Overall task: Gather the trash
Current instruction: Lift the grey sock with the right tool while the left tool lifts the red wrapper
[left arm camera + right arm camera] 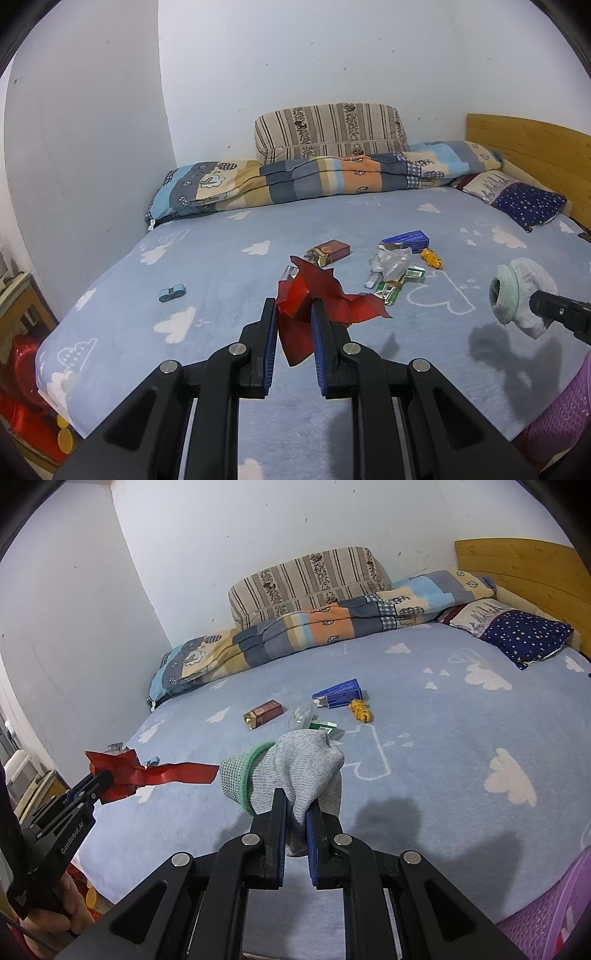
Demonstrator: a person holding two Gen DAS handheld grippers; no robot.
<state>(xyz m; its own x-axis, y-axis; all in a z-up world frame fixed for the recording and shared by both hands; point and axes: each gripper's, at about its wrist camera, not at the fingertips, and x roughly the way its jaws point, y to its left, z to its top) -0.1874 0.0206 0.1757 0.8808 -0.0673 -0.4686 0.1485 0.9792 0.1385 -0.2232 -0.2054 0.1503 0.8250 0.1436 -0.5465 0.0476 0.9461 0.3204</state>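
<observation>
step: both loaded, held over bed (221, 258) | left gripper (294, 314) clamped on red wrapper (325, 295) | right gripper (296, 812) clamped on grey glove (299, 768) | next: likely carry to purple basket (554, 904), release | rest of litter (391, 266) mid-bed

A home bedroom: bed (229, 266) with cloud-print sheet, folded quilt (295, 181), pillows, wooden headboard (524, 147).

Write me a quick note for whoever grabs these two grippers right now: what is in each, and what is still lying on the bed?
Left gripper: shut on the red wrapper, lifted off the bed.
Right gripper: shut on the grey glove.
Purple basket: at the bed's near right edge; contents not visible.
Still on the bed: brown packet, blue box, crumpled clear plastic, green wrappers, orange scrap, small blue item.
</observation>
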